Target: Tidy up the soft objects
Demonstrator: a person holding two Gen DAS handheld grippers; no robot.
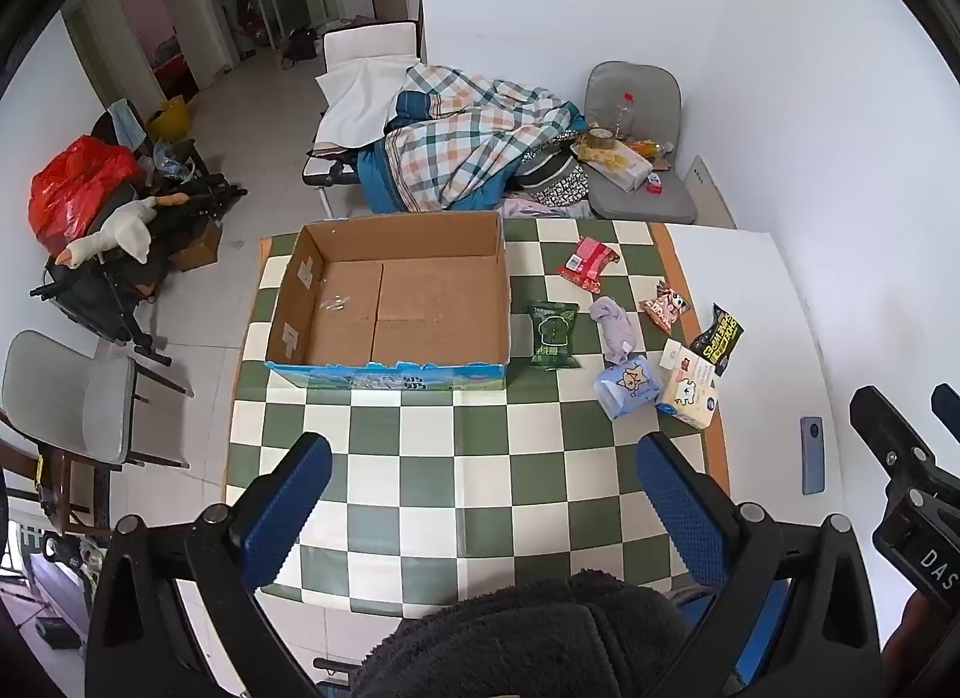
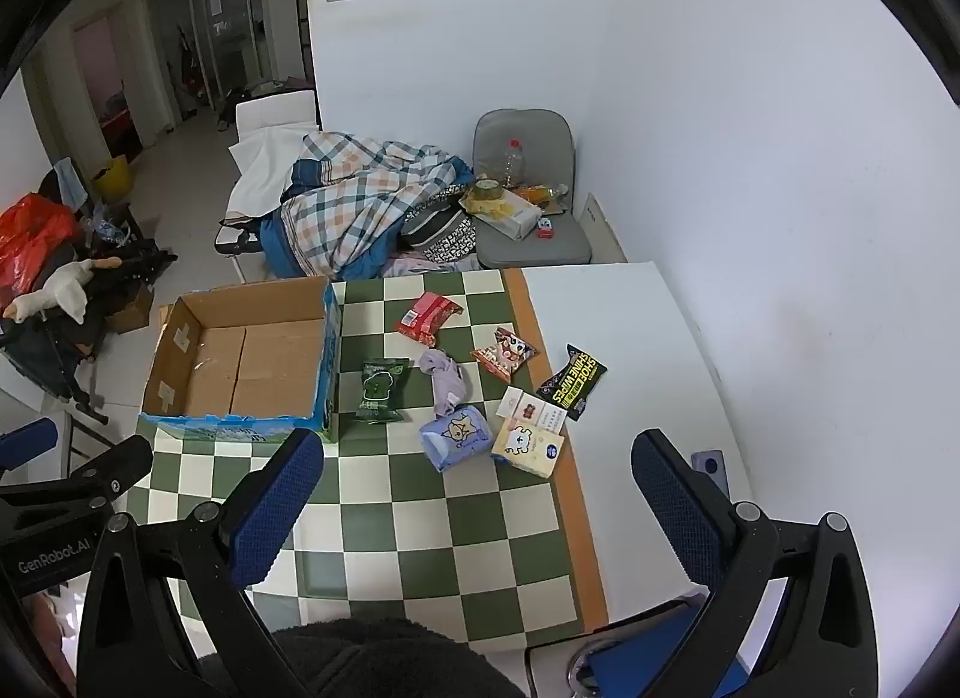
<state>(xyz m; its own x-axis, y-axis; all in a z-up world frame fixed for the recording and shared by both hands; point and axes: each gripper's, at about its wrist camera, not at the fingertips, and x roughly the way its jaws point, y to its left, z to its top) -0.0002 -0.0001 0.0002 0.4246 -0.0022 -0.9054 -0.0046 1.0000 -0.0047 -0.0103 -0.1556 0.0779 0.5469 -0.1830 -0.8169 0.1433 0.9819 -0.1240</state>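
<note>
The left tool [image 1: 480, 494] is hovering released above the near part of the desk [image 2: 630, 350], its blue ribbed fingers [image 1: 288, 512] spread wide with nothing between them. The right tool [image 2: 480, 494] is hanging the same way, fingers [image 2: 675, 512] apart and empty, a little nearer the scattered items.

Moving outward over the checked cloth [image 1: 456, 458], the soft things are lying in a loose cluster to the right of the open cardboard box [image 1: 390, 302], which is sitting empty at the far left of the cloth. Nearest the tools are a blue tissue pack [image 2: 453, 437] and a cream tissue pack [image 2: 528, 449], side by side and almost touching. Both are probably light and squashy; pinching across the short sides at mid-body should hold, though the plastic wrap may be slick.

Just beyond the blue pack a pale purple sock [image 2: 447, 383] is lying crumpled. It will likely be limp and sag, so gripping a thick bunched fold seems better than an edge.

Beside the box wall a green snack bag [image 2: 378, 392] is lying flat, and farther off are a red packet [image 2: 426, 317], an orange cartoon packet [image 2: 504, 353] and a black wipes sachet [image 2: 573, 380]. These look air-puffed or thin and crinkly; I judge a sealed end seam the safest hold, since a squeeze on the middle could slip or crush the contents. A small white card-like box [image 2: 531, 413] is lying next to the cream pack, looking stiffer.
</note>
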